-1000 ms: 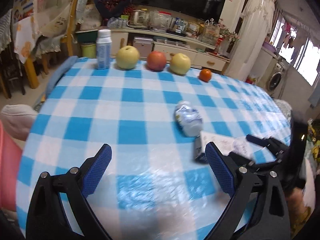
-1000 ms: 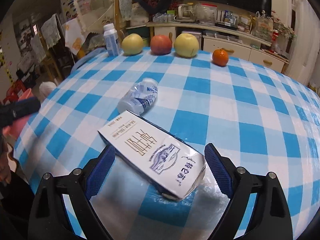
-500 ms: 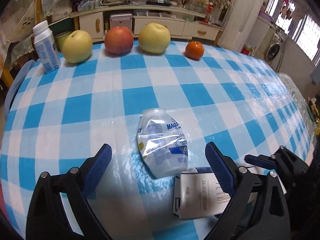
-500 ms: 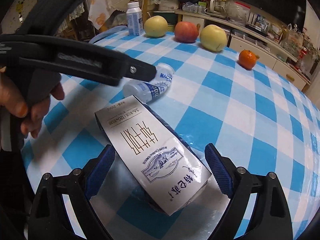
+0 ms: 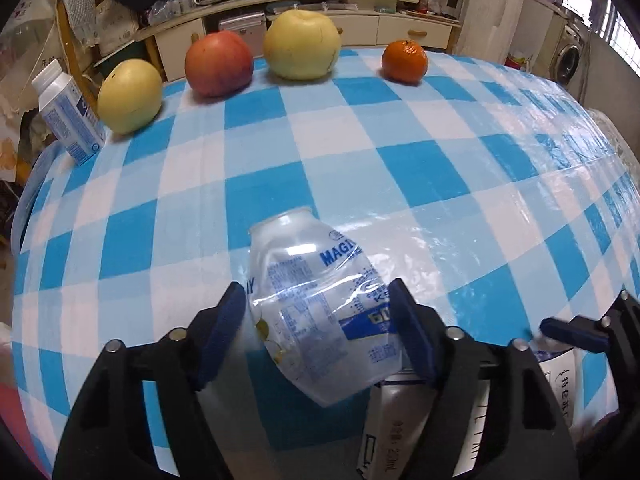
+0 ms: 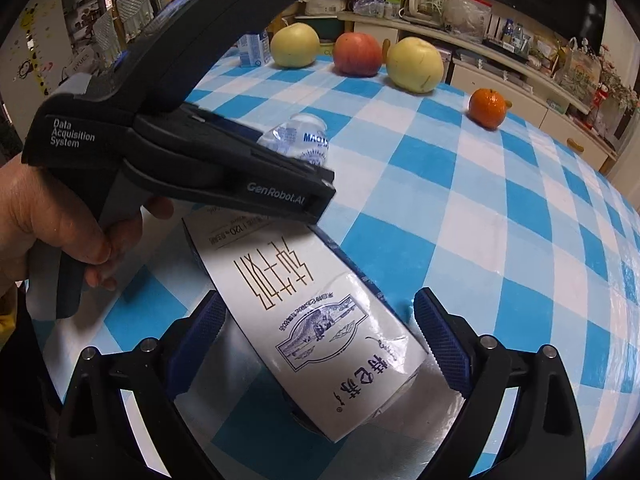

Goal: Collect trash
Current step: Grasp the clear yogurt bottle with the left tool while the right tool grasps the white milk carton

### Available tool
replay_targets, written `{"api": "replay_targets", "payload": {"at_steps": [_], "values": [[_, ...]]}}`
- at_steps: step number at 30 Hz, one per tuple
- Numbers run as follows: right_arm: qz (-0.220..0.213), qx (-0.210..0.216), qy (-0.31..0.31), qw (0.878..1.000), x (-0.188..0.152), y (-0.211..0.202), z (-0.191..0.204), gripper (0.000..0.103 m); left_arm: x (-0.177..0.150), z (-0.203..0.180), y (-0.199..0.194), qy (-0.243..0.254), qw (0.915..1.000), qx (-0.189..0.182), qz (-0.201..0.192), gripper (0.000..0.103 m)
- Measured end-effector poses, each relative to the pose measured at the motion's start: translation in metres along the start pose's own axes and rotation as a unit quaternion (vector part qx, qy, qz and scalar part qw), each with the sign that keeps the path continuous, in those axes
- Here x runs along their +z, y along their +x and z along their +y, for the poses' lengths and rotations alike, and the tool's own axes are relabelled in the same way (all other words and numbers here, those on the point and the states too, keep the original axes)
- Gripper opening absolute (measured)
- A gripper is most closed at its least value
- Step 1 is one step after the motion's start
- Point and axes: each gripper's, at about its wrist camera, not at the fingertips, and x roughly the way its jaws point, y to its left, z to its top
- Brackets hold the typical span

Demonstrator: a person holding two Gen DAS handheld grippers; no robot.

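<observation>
A crushed clear plastic bottle with blue print lies on the blue checked tablecloth. My left gripper has closed on it, a pad against each side. A flattened white carton with blue print lies beside the bottle. My right gripper is open, its pads either side of the carton without touching it. The left gripper's body crosses the right wrist view, and the bottle shows behind it. A right fingertip shows at the right in the left wrist view, over the carton.
Along the far table edge stand a small white and blue bottle, a yellow pear, a red apple, another yellow pear and an orange. Behind is a cluttered sideboard.
My left gripper has moved forward over the crushed bottle and closed on it. My right gripper has stayed open around the carton, a little closer to it.
</observation>
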Motion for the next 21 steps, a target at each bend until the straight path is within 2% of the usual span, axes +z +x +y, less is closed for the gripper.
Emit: {"api": "replay_targets", "payload": {"at_steps": [10, 16, 21], "values": [[0.011, 0.055, 0.015, 0.998, -0.001, 0.000, 0.003, 0.094, -0.012, 0.013, -0.009, -0.010, 0.9999, 0.011, -0.002, 0.067], [0.012, 0.067, 0.007, 0.998, -0.001, 0.001, 0.012, 0.088, -0.026, 0.031, -0.029, -0.031, 0.9992, 0.006, -0.024, 0.067], [0.010, 0.056, -0.007, 0.998, -0.004, 0.001, 0.021, 0.081, -0.045, 0.042, -0.044, -0.040, 0.9985, 0.004, -0.036, 0.067]]}}
